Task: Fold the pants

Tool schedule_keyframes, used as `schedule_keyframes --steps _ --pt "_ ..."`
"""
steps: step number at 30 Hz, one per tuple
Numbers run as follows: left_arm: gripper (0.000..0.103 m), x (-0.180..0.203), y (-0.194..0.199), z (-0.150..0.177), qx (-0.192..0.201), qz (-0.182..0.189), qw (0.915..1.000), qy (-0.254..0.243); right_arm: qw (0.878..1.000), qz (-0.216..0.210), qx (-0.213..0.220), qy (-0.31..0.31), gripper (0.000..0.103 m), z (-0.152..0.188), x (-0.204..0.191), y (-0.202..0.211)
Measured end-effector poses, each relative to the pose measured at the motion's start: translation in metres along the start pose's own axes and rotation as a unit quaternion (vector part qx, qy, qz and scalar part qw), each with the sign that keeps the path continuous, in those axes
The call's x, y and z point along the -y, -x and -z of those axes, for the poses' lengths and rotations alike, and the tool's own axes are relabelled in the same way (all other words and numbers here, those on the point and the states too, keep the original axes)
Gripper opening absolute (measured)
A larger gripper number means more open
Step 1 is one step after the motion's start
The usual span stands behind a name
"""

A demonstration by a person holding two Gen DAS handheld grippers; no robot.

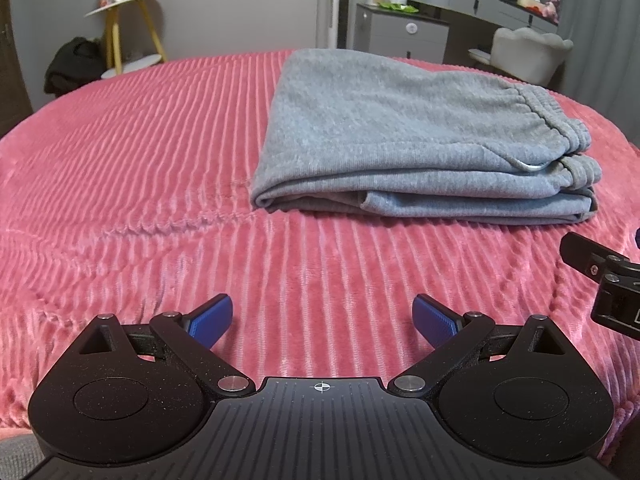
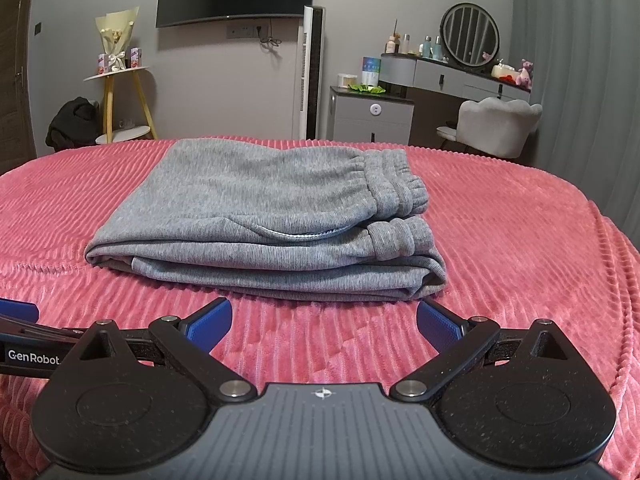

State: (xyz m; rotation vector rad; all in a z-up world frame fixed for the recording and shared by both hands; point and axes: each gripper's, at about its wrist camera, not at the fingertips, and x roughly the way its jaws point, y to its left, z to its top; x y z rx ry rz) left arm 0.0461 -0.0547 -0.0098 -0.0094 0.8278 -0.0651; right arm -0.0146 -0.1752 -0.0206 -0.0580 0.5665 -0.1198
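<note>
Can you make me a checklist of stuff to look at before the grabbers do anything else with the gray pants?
1. Left gripper open, holding nothing: ok.
2. Right gripper open, holding nothing: ok.
3. Gray pants folded into a stacked bundle: ok.
4. Waistband and cuffs at the same end: ok.
5. Pants lie wholly on the pink blanket: ok.
6. Layers lined up on the far side: cannot tell.

**Parts hidden or cut off**

The lower layers of the folded pants (image 2: 256,216) were covered by the top layer. In the left wrist view, the right gripper (image 1: 600,276) was cut by the picture's edge, so its fingers were not visible. The 2 small boxes (image 2: 120,60) on the side table (image 2: 116,74) were too small to read.
</note>
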Motion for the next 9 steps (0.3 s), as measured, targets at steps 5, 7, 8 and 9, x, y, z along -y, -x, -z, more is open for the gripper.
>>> schedule_keyframes --steps 5,7,8,9 --pt "0.1 -0.0004 0.001 0.001 0.005 0.01 0.9999 0.0 1.0 -0.001 -0.001 0.002 0.099 -0.0003 0.0002 -0.0011" --pt "0.1 -0.0003 0.0006 0.001 0.006 0.009 0.9999 -0.001 1.0 -0.001 -0.002 0.002 0.099 -0.0001 0.0 -0.0016" --pt "0.1 -0.0004 0.0003 0.0007 0.005 0.009 0.9999 0.0 1.0 -0.001 -0.002 0.003 0.099 0.0 0.0002 -0.002" --pt "0.1 -0.0004 0.0 0.0002 0.006 0.009 0.9999 0.001 1.0 -0.001 -0.003 0.003 0.099 -0.0001 0.0006 -0.0023"
